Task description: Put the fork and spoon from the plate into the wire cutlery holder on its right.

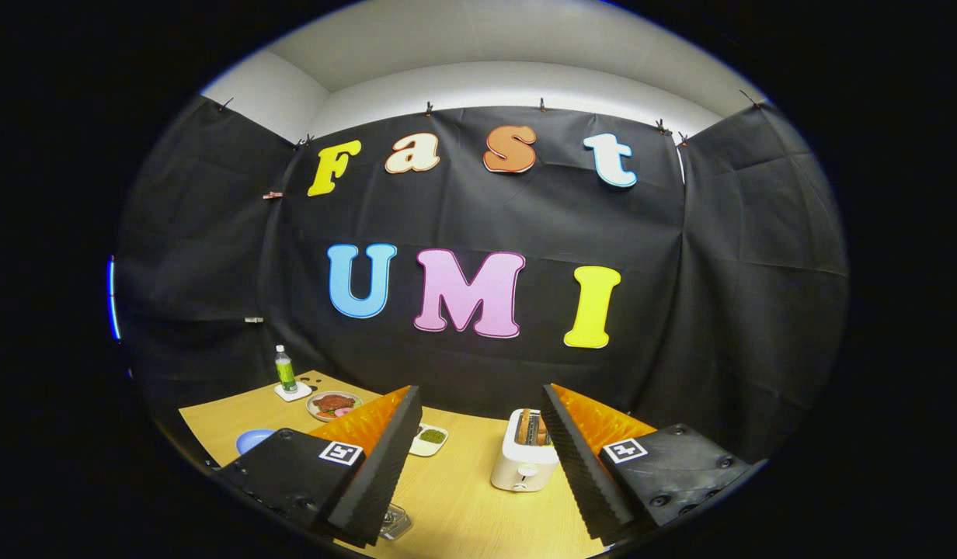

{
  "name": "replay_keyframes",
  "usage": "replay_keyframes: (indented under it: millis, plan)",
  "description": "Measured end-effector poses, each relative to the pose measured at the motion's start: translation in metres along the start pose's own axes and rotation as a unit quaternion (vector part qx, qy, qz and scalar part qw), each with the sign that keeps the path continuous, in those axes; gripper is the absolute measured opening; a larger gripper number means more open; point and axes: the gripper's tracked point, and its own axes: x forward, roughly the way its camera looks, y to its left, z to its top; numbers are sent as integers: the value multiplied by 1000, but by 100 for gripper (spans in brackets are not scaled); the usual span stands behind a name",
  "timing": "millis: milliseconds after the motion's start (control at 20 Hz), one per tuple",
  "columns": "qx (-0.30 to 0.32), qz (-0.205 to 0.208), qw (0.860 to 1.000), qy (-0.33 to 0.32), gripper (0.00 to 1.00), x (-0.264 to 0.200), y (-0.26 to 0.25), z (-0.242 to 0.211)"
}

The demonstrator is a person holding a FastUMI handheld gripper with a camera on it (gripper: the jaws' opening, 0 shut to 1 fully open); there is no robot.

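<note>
I hold the gripper (478,458) with fingers spread wide and empty above the table (463,497), a white toaster (523,458) between them, and the plate (334,404) lies left of that toaster, beyond the left finger.

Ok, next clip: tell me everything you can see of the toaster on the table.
The toaster is a small white box with rounded corners, plastic or enamel by its look, standing upright on the wooden table. Two slots on top hold browned slices standing on edge. A round knob sits low on the end facing the camera. It stands just ahead of the open gripper, close by the right-hand finger, which hides part of its side. Whether they touch cannot be told.
</note>
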Motion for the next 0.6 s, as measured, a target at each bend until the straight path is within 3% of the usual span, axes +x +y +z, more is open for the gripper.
replay_keyframes:
  millis: [600]
  plan:
    - [10,1,1000,1,96,3,-3,-2]
